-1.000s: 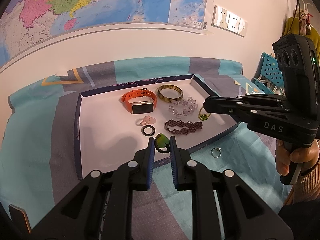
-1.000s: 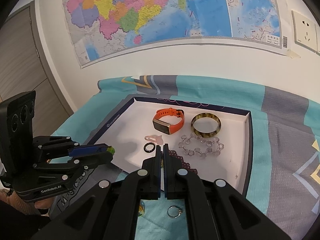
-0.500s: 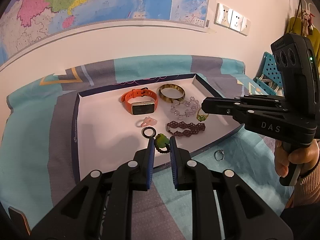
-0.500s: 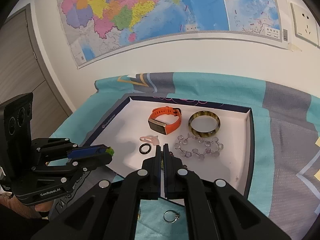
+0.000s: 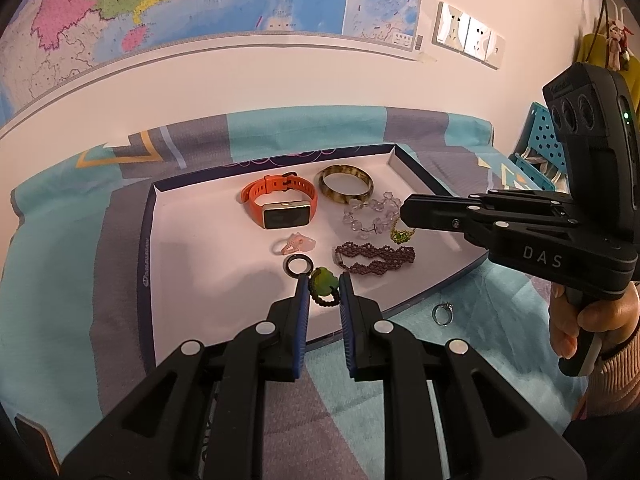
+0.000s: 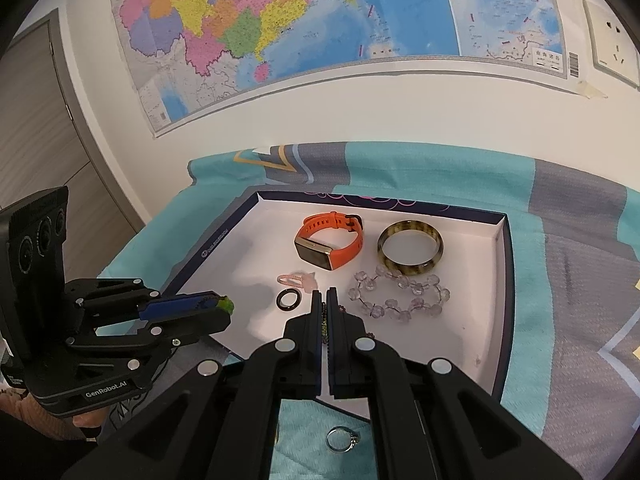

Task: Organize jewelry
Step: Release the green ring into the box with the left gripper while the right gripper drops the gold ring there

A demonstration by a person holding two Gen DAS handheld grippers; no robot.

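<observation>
Right, the left gripper grips a green bead charm on its dark cord above the near edge of the white tray. Over on the other side, the right gripper is pinched on a yellow-green chain above the tray's right half. A silver ring lies on the teal-and-grey tablecloth just off the near edge. Behind, a map covers the cream wall.

Left wrist view: looking forward and down from near the white tray, its front-left side, wall map at 12 o'clock. Right wrist view: same tray from the front-right. Shared: orange watch, tray, map.
</observation>
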